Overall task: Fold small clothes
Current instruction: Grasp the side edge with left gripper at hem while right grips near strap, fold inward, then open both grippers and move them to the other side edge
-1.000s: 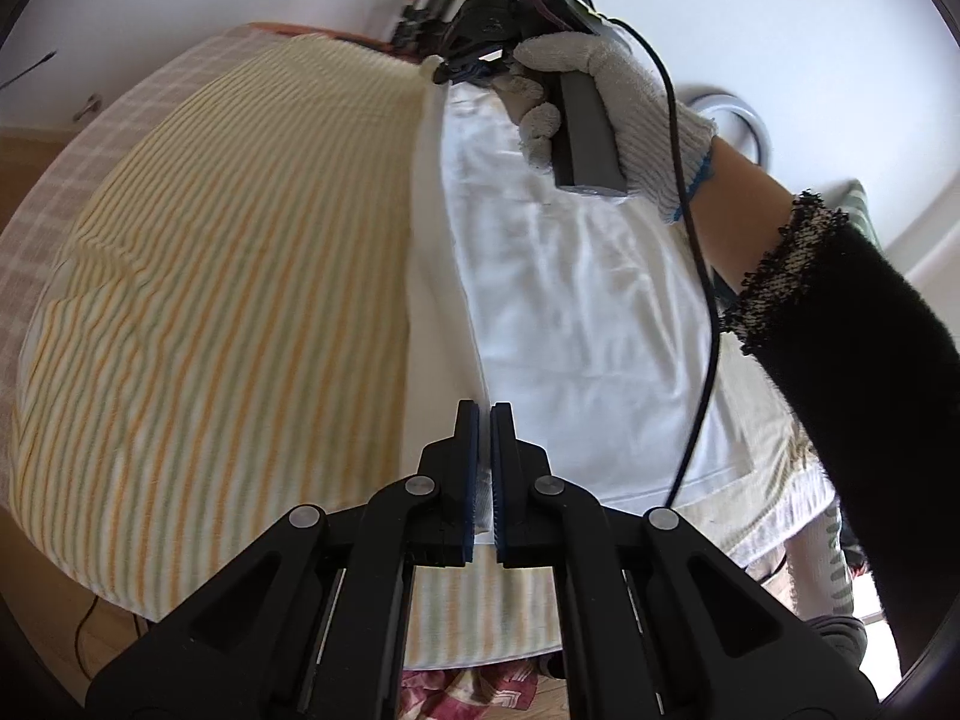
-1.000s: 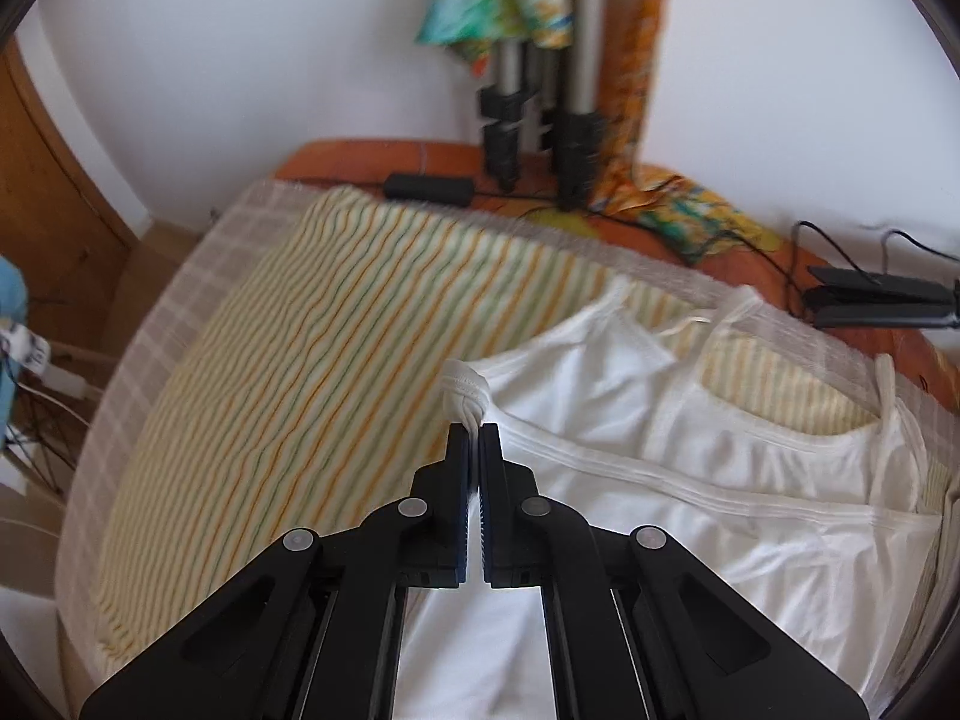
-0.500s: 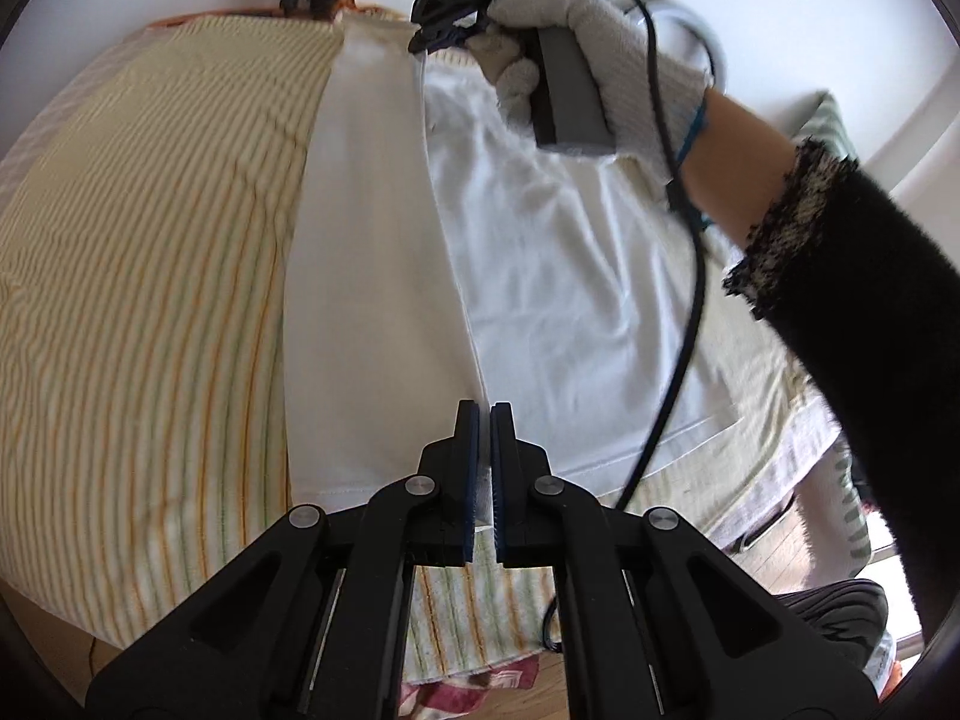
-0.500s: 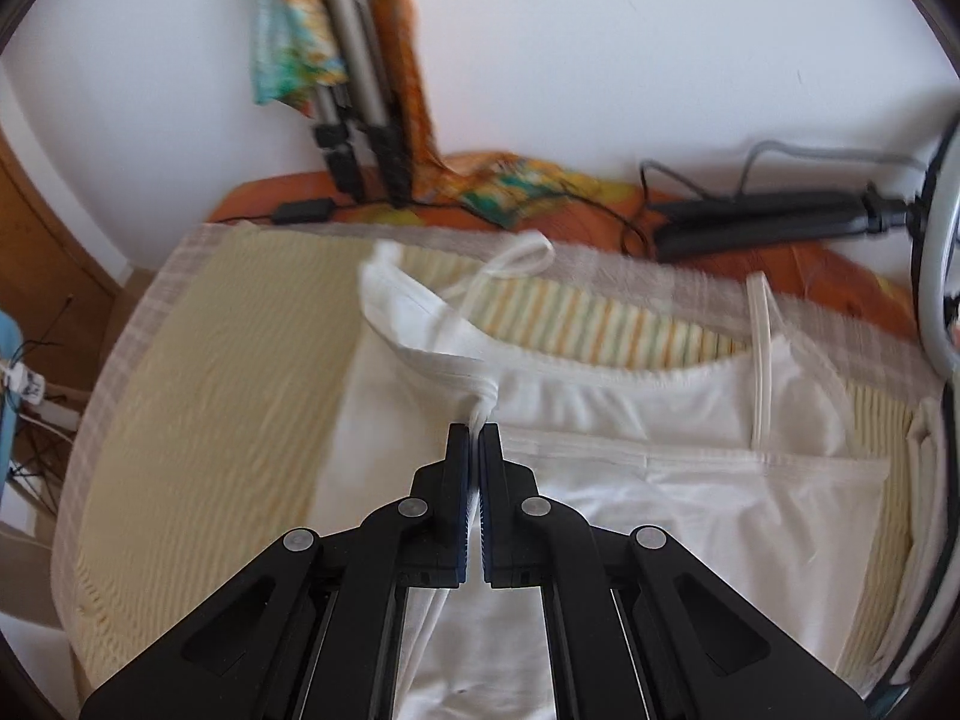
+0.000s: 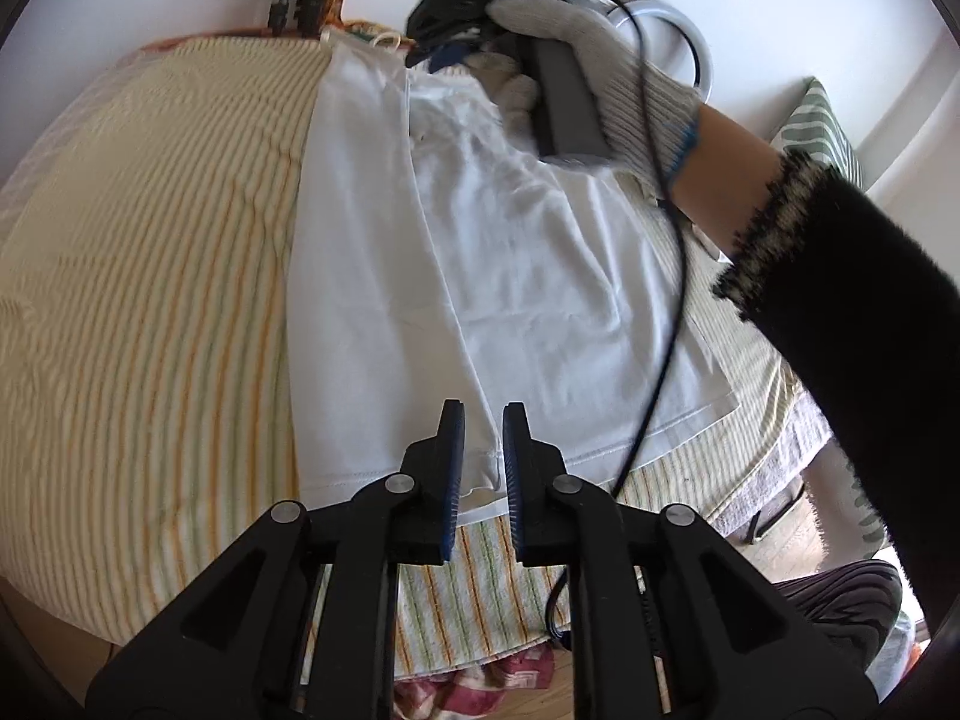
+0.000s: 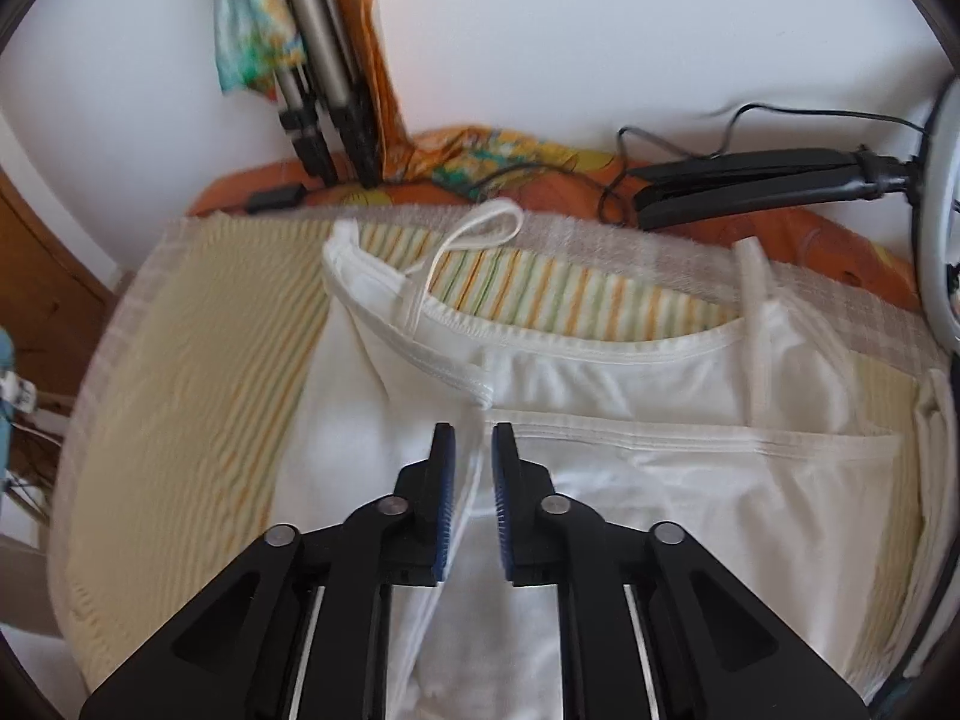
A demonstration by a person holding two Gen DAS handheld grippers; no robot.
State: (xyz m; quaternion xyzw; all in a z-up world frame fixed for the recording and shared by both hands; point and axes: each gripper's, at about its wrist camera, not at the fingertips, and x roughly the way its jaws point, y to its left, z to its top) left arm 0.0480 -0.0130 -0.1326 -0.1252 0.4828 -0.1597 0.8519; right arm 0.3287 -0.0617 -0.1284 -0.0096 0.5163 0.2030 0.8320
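Observation:
A white strappy top (image 5: 480,252) lies flat on a striped yellow cloth (image 5: 150,276), its left side folded over the middle. My left gripper (image 5: 483,414) is open just above the bottom hem at the fold edge. My right gripper (image 6: 473,435) is open over the top's upper folded edge (image 6: 474,381), with the fold running between its fingers. It also shows in the left wrist view (image 5: 438,54), held by a gloved hand (image 5: 600,72) at the top's far end. The top (image 6: 630,396) shows its two shoulder straps in the right wrist view.
The striped cloth (image 6: 198,360) covers a table against a white wall. Tripod legs (image 6: 324,120), a patterned scarf (image 6: 510,162), a black cabled device (image 6: 744,180) and a ring light (image 6: 942,222) stand behind. My right arm's black sleeve (image 5: 852,312) crosses the right side.
Both grippers have opened and let go of the white top. The folded side now lies flat over the middle. Both grippers have pulled back slightly from the fabric.

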